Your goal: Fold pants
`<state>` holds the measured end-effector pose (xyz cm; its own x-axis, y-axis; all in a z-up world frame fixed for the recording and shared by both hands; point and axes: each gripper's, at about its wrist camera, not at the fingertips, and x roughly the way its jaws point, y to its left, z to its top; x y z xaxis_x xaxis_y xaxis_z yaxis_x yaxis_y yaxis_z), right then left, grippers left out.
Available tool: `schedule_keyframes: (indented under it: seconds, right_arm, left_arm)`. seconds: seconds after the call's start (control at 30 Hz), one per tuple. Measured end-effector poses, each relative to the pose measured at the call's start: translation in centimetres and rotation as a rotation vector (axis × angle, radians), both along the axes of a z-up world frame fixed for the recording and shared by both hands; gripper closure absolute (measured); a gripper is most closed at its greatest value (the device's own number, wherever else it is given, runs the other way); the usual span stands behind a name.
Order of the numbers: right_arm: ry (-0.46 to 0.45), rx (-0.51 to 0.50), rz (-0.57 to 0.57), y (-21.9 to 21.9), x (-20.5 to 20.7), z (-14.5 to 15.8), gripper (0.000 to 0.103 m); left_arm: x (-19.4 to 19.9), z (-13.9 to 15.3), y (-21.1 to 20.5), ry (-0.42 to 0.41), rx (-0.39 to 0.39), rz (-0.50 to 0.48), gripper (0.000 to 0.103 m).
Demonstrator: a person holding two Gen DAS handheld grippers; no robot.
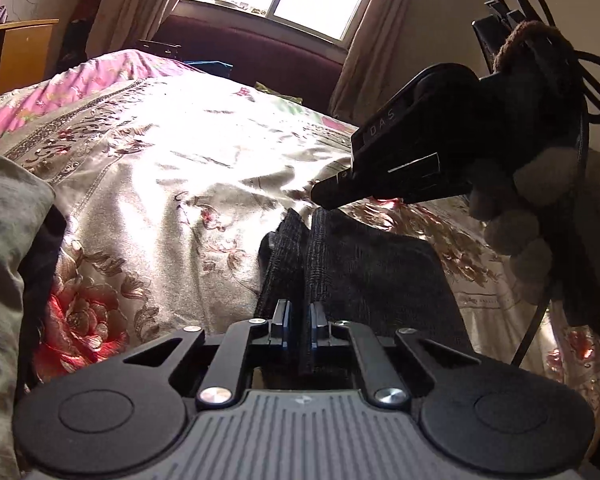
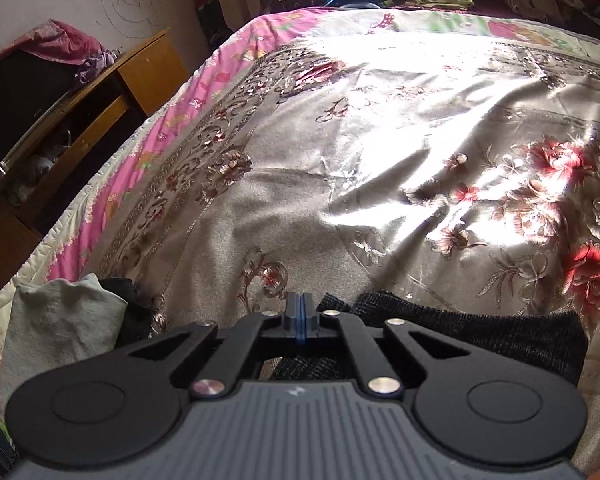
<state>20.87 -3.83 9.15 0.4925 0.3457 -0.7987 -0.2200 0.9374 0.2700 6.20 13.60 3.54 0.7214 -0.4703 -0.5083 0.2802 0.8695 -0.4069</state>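
left wrist: my left gripper [image 1: 299, 314] has its jaws clamped on a fold of the dark pants [image 1: 364, 264], which lie on the floral bedspread [image 1: 172, 168]; right gripper [image 1: 332, 196] at their far edge.
right wrist: jaws pressed together, whether on cloth I can't tell; pants [image 2: 480, 332] just beneath, on the bed.

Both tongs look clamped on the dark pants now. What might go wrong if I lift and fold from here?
1. The left tongs pinch only a narrow ridge of the pants; it may slip out.
2. The right tongs look fully shut, with no fabric visible between them, so that side may stay down.
3. The satin bedspread could bunch underneath.
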Motion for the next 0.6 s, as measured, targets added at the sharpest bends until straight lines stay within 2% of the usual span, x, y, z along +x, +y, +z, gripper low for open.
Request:
schedule_keyframes:
  seconds: [0.07,0.13,0.2,0.23,0.33,0.37,0.4,0.47,0.5,0.53,0.6]
  right_arm:
    - [0.003,-0.059,-0.004,-0.4,-1.0,-0.2,0.095]
    - [0.009,-0.13,-0.005,-0.2,-1.5,-0.5,0.072]
    - [0.013,-0.176,-0.008,0.6,-1.3,-1.1,0.063]
    - [0.024,-0.187,-0.012,0.9,-1.1,-1.5,0.062]
    - [0.076,-0.229,-0.021,2.2,0.2,-3.4,0.056]
    - [0.06,-0.263,-0.014,2.4,0.3,-3.8,0.057]
    - [0.047,-0.286,-0.016,2.2,0.3,-4.2,0.06]
    - [0.079,-0.205,-0.053,0.6,0.4,-3.9,0.071]
    - [0.091,-0.158,-0.066,-0.3,0.3,-3.6,0.088]
    - [0.097,-0.136,-0.074,-0.9,0.1,-3.2,0.095]
    - [0.08,-0.117,-0.075,-1.5,-0.5,-2.3,0.097]
  left_arm:
    - [-0.1,-0.2,-0.5,0.016,-0.008,-0.018,0.065]
    - [-0.2,-0.2,-1.5,0.008,0.06,-0.016,0.046]
    - [0.0,-0.4,-2.5,0.009,0.114,-0.023,0.037]
    - [0.2,-0.6,-2.8,0.01,0.122,-0.02,0.034]
    - [0.6,-1.1,-3.4,0.014,0.14,-0.017,0.038]
    - [0.5,-1.2,-3.6,0.006,0.146,-0.024,0.044]
    - [0.6,-1.1,-3.6,0.012,0.137,-0.039,0.062]
    - [0.5,-1.1,-3.2,0.016,0.097,-0.037,0.066]
    - [0.4,-0.9,-3.0,0.011,0.08,-0.039,0.069]
    - [0.3,-0.7,-2.8,0.006,0.062,-0.045,0.071]
    - [-0.1,-0.1,-2.8,-0.019,0.042,-0.057,0.072]
